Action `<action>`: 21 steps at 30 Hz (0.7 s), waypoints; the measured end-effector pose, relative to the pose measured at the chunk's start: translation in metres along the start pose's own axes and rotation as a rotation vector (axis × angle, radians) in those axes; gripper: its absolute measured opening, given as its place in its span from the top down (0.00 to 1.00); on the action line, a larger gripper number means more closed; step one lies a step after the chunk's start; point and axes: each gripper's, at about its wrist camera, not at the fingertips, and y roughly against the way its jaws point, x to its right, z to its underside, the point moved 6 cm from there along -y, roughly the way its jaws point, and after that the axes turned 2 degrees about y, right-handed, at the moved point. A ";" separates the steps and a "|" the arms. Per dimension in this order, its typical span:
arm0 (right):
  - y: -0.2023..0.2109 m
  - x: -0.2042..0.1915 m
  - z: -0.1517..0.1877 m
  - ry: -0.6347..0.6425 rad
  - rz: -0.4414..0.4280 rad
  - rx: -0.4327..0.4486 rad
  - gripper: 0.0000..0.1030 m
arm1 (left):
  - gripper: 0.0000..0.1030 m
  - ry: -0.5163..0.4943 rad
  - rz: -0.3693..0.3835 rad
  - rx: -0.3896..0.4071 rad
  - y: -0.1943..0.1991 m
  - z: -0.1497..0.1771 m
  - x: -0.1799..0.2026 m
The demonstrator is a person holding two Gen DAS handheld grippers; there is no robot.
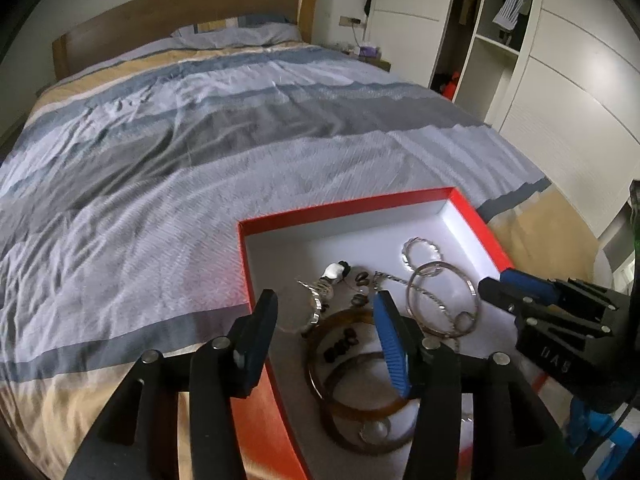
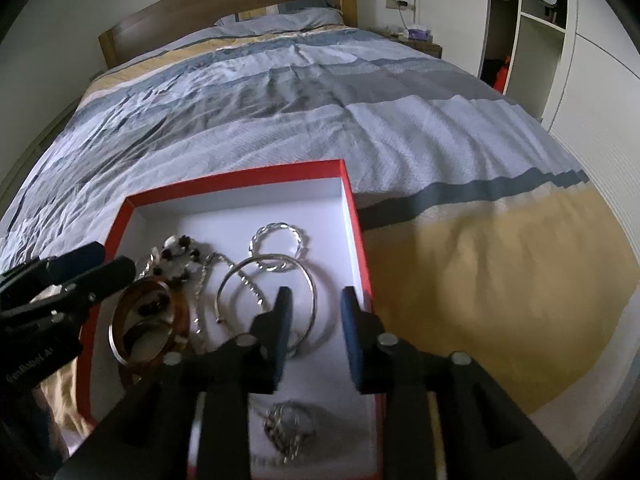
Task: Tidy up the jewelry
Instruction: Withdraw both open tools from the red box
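Observation:
A red box [image 1: 362, 205] with a white inside lies on the bed; it also shows in the right wrist view [image 2: 236, 178]. It holds several pieces: a twisted silver bangle [image 2: 277, 245], a large thin silver hoop [image 2: 266, 304], a brown tortoiseshell bangle [image 2: 148, 326], a black and white bead bracelet [image 2: 180, 256] and a silver chain [image 2: 204, 292]. My left gripper [image 1: 324, 322] is open and empty above the box's left side. My right gripper [image 2: 316, 320] is open and empty above the box's right side; it also shows in the left wrist view [image 1: 494, 286].
The box sits near the foot of a bed with a striped blue, grey and tan cover [image 1: 200, 128]. A wooden headboard [image 1: 180, 12] is at the far end. White wardrobes [image 1: 560, 80] stand to the right, with a nightstand [image 1: 372, 58] beside the bed.

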 end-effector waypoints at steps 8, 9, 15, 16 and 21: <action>0.050 -0.009 0.009 -0.005 -0.029 0.047 0.60 | 0.36 0.000 0.002 0.057 0.053 0.004 0.014; 0.056 -0.011 0.011 -0.002 -0.033 0.050 0.59 | 0.35 -0.002 0.000 0.068 0.062 0.005 0.016; 0.094 -0.024 0.019 0.014 -0.053 0.082 0.58 | 0.29 -0.005 -0.026 0.116 0.104 0.015 0.022; 0.102 -0.029 0.021 0.020 -0.059 0.091 0.58 | 0.28 -0.004 -0.037 0.125 0.112 0.018 0.021; 0.132 -0.047 0.029 0.050 -0.078 0.118 0.52 | 0.22 0.013 -0.100 0.168 0.152 0.029 0.010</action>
